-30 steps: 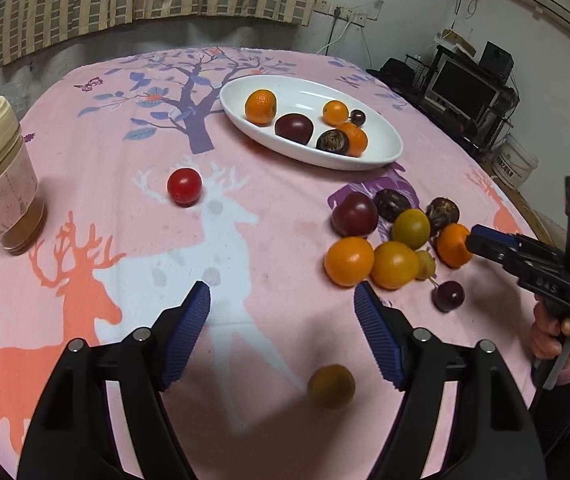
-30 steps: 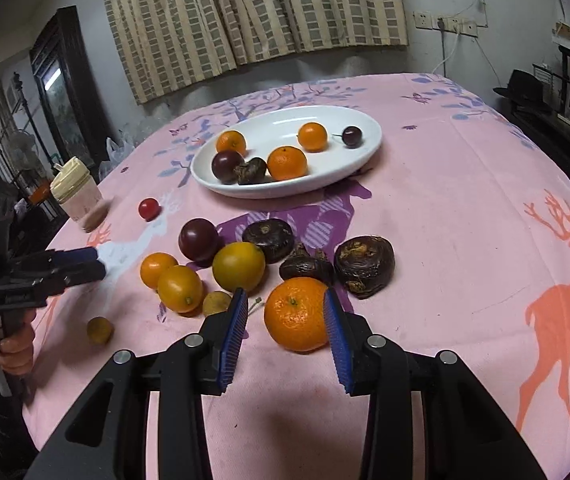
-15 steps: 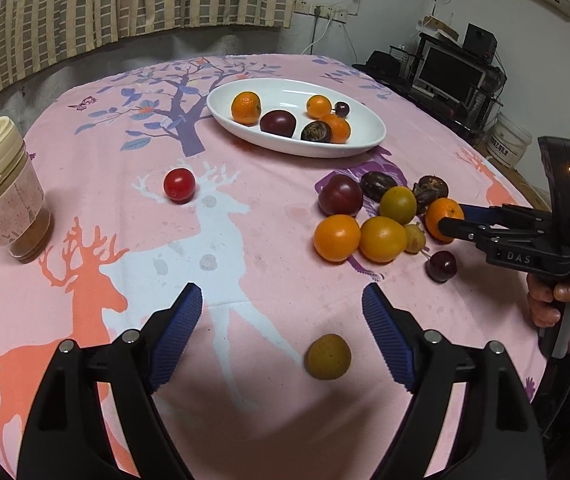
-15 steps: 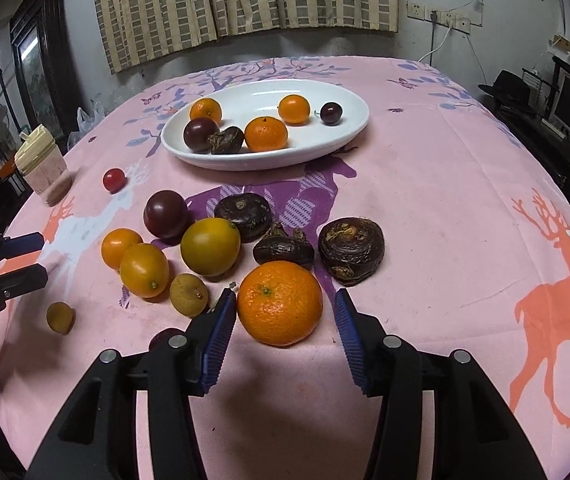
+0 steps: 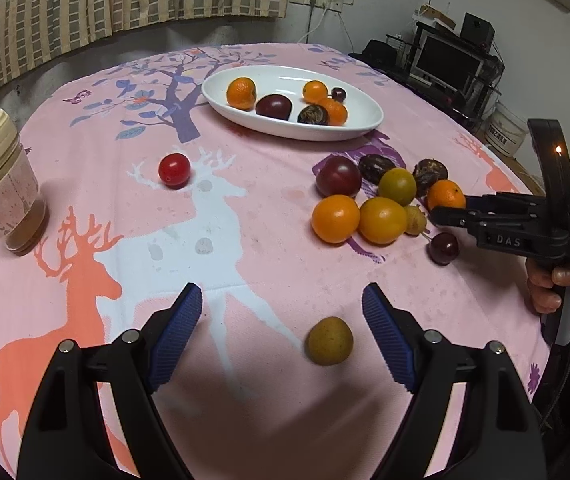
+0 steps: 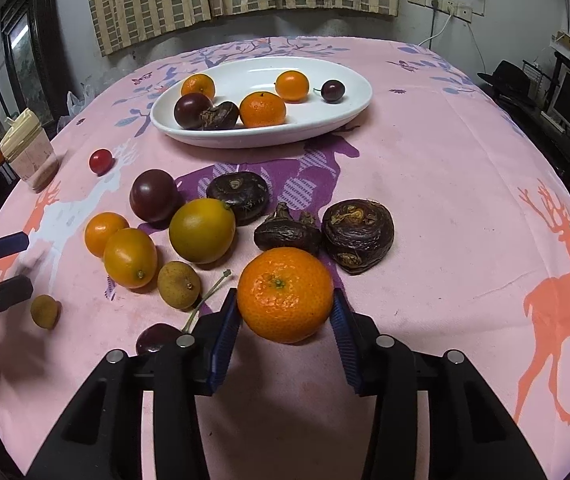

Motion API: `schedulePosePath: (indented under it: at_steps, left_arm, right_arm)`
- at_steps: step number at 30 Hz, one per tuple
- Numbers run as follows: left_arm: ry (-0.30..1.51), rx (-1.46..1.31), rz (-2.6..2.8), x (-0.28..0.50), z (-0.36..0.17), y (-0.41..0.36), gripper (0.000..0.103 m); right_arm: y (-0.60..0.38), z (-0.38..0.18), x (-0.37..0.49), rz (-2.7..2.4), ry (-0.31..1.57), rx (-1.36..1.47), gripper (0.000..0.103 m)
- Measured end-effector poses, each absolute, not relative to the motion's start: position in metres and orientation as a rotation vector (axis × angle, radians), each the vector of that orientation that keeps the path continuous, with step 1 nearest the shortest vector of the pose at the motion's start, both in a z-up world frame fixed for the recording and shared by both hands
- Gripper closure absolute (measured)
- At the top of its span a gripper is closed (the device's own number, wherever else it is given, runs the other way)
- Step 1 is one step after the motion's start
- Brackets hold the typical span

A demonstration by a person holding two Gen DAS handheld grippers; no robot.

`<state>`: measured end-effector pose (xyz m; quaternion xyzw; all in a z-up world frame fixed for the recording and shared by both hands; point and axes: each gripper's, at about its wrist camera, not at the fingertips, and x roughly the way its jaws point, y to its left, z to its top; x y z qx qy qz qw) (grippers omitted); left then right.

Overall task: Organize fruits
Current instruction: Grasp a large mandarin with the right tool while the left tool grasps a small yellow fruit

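From the left wrist, the left gripper [image 5: 283, 322] stood spread wide, unloaded, over a small brown fruit [image 5: 329, 341] near its right finger. From the right wrist, the right gripper [image 6: 285, 334] clasped the tangerine [image 6: 285, 294], nearer than the white dish [image 6: 261, 100] of fruit.

left gripper [image 5: 283, 322]: hovering low, jaws spread wide, nothing between the pads
right gripper [image 6: 285, 326]: pads pressing both sides of the mandarin [image 6: 285, 294] (contact looks firm)
right hand [image 5: 557, 290]: wrapping the handle, fingers curling around the grip
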<state>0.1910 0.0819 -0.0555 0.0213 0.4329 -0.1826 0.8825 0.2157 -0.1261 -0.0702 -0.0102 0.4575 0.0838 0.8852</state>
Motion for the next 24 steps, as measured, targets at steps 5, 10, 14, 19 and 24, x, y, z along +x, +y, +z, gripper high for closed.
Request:
schedulePosePath:
  at_steps: [5, 10, 14, 19, 24]
  left_arm:
    - [0.92, 0.093, -0.484, 0.18, -0.062, 0.074, 0.031]
    - [0.971, 0.174, -0.528, 0.175, -0.076, 0.061, 0.046]
    - [0.968, 0.197, -0.522, 0.174, -0.078, 0.057, 0.049]
    - [0.96, 0.21, -0.486, 0.177, -0.077, 0.058, 0.069]
    - [0.962, 0.217, -0.493, 0.174, -0.074, 0.054, 0.079]
  right_arm:
    - [-0.132, -0.065, 0.211, 0.176, 0.918, 0.005, 0.059]
    - [-0.137, -0.059, 0.201, 0.173, 0.876, 0.036, 0.059]
    - [-0.139, -0.057, 0.2, 0.175, 0.872, 0.051, 0.059]
    - [-0.141, -0.055, 0.198, 0.19, 0.853, 0.066, 0.059]
    - [-0.142, -0.051, 0.194, 0.221, 0.831, 0.074, 0.059]
